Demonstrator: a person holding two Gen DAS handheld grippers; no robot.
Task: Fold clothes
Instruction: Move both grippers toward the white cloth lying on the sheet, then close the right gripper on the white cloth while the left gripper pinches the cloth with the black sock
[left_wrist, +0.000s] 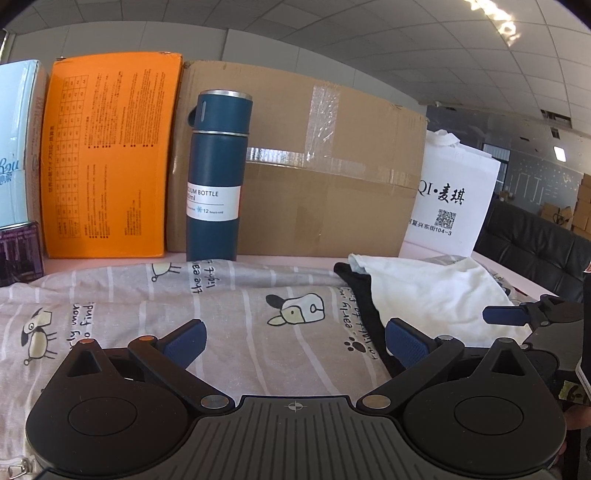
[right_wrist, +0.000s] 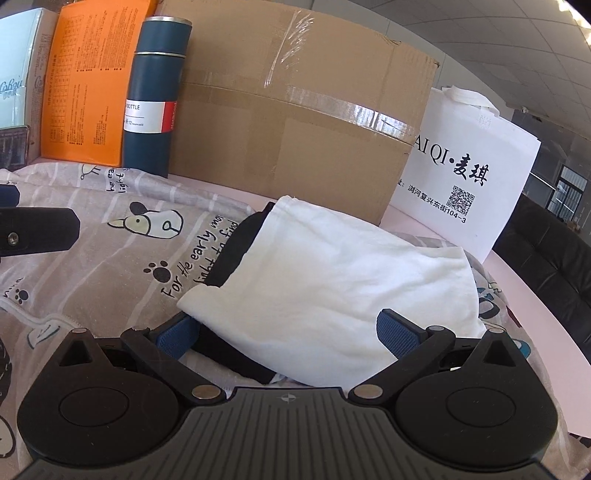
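Note:
A white garment (right_wrist: 332, 273) with black fabric (right_wrist: 231, 254) beneath it lies bunched on a grey striped sheet with cartoon prints (left_wrist: 229, 332). My right gripper (right_wrist: 291, 336) is open, its blue pads on either side of the garment's near edge. My left gripper (left_wrist: 295, 341) is open and empty over the sheet, to the left of the white garment (left_wrist: 436, 299). The right gripper's finger (left_wrist: 506, 315) shows at the right of the left wrist view.
A blue vacuum bottle (left_wrist: 218, 177), an orange box (left_wrist: 107, 155), a large cardboard box (left_wrist: 325, 162) and a white printed bag (left_wrist: 454, 199) stand along the back. A pale blue box (left_wrist: 14, 147) stands far left. A black sofa (right_wrist: 546, 266) is right of the pink table edge (right_wrist: 517, 280).

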